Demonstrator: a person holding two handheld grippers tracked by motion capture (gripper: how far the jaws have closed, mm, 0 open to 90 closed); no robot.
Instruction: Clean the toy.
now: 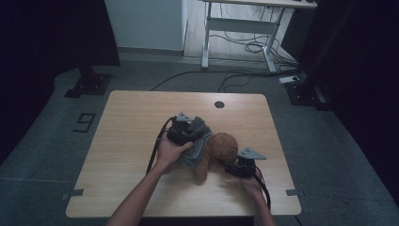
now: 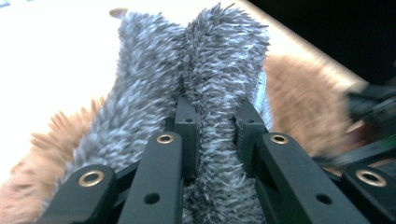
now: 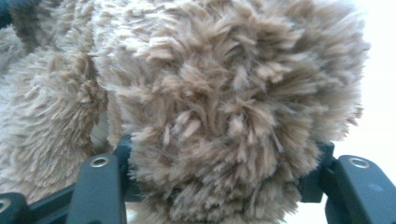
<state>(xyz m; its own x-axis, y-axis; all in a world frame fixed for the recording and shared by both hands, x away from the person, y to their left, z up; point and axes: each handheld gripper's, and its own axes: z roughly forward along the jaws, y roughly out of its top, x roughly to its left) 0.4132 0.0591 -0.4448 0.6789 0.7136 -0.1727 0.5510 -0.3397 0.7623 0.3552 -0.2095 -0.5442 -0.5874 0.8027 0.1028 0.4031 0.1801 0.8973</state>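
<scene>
A brown plush toy (image 1: 221,148) lies on the wooden table (image 1: 127,117), with a grey furry cloth (image 1: 201,136) draped over its left side. My left gripper (image 1: 195,135) is over the toy's left side and is shut on a fold of that grey cloth (image 2: 219,60), which stands up between its jaws. My right gripper (image 1: 227,165) comes in from the toy's right. Its jaws sit on either side of a rounded brown furry part of the toy (image 3: 233,93), and the fur bulges out above them. The left gripper view also has brown fur (image 2: 303,107) behind the cloth.
The table has a round cable hole (image 1: 219,104) near its far edge. The person's forearms enter from the near edge. Beyond the table are a desk frame (image 1: 240,28) and loose cables (image 1: 244,75) on the grey floor.
</scene>
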